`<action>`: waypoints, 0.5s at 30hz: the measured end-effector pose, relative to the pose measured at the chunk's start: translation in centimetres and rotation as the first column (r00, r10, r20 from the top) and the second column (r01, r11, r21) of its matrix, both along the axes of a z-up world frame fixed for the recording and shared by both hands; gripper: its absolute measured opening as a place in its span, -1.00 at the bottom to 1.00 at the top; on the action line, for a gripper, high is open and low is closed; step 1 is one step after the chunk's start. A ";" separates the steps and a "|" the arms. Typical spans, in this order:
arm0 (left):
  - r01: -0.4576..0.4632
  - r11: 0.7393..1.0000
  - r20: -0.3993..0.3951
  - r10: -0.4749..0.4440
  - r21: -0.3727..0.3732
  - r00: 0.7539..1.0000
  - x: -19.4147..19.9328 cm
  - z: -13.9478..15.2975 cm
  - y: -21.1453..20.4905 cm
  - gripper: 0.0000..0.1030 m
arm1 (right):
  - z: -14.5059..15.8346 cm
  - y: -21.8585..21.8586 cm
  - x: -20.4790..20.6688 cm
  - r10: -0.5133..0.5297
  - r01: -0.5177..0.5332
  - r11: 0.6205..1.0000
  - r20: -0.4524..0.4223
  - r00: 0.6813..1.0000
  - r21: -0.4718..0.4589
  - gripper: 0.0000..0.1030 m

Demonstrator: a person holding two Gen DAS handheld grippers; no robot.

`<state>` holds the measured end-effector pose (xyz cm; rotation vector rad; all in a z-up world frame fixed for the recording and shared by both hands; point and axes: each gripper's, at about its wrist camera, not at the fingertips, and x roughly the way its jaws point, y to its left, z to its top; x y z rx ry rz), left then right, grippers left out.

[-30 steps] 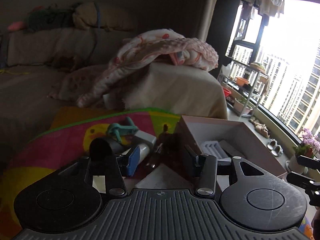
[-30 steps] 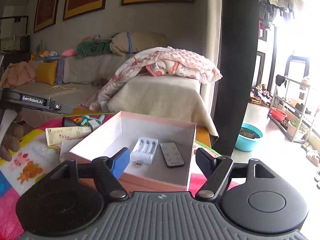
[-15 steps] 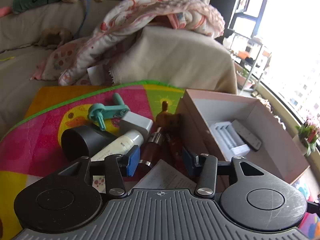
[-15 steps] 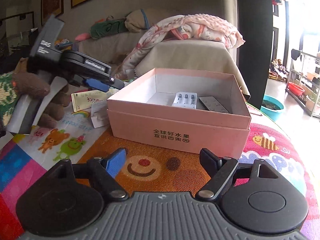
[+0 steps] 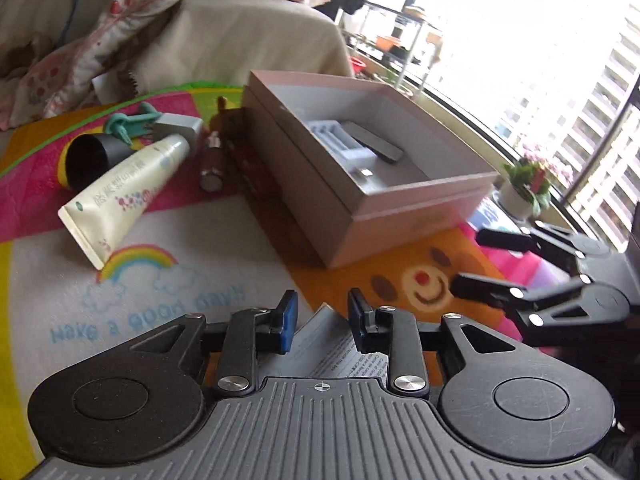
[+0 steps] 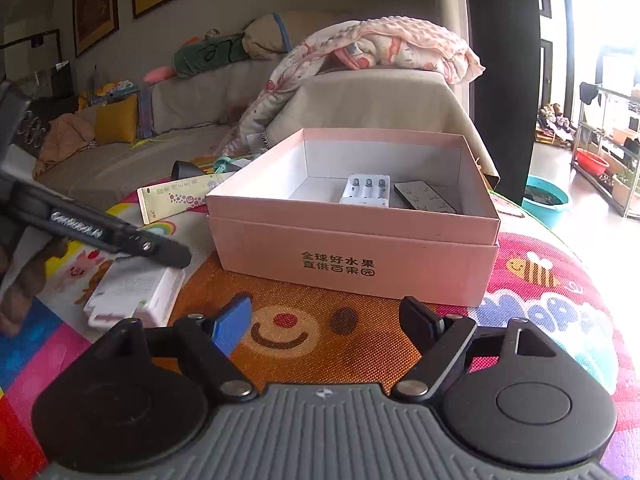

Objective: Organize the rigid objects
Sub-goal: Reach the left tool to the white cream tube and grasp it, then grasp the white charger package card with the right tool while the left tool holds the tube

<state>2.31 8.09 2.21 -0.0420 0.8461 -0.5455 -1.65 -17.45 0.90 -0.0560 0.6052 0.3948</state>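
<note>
An open pink box (image 5: 400, 216) (image 6: 356, 248) sits on the play mat; inside lie a white battery charger (image 6: 366, 189) and a black remote (image 6: 425, 196). Left of the box lie a cream tube (image 5: 124, 196), a black cylinder (image 5: 90, 156), a teal clip (image 5: 128, 124), a grey block (image 5: 178, 126) and a brown bottle (image 5: 211, 160). My left gripper (image 5: 322, 324) is open, low over a white printed packet (image 5: 340, 354) (image 6: 136, 292), its fingers on either side of it. My right gripper (image 6: 326, 318) is open and empty in front of the box.
A sofa with a pink blanket (image 6: 384, 48) and cushions stands behind the mat. A plant pot (image 5: 528, 188) and a metal shelf are by the window at the right. A teal basin (image 6: 546, 200) is on the floor.
My left gripper has drawn back and down from the pile of objects to the white packet. My right gripper has pulled back from over the box to the mat in front of it.
</note>
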 end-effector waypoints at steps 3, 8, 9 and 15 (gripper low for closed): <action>-0.014 0.996 0.126 0.003 0.087 0.992 -1.1 1.8 -0.3 -0.36 | -0.1 0.3 0.1 0.003 -0.003 1.000 -0.008 1.000 -0.021 0.58; -0.207 0.941 0.363 0.101 0.266 0.926 3.1 4.1 1.2 -0.34 | -0.1 0.6 0.0 -0.007 0.007 0.999 -0.001 1.000 -0.039 0.58; -0.240 0.923 0.366 0.120 0.300 0.923 4.6 3.9 1.6 -0.34 | -0.1 0.6 0.0 -0.008 0.008 0.999 -0.003 1.000 -0.041 0.58; -0.208 0.936 0.205 0.152 0.284 0.967 10.1 1.3 2.7 -0.27 | -0.2 0.3 0.3 -0.018 0.018 0.999 -0.019 1.000 -0.030 0.58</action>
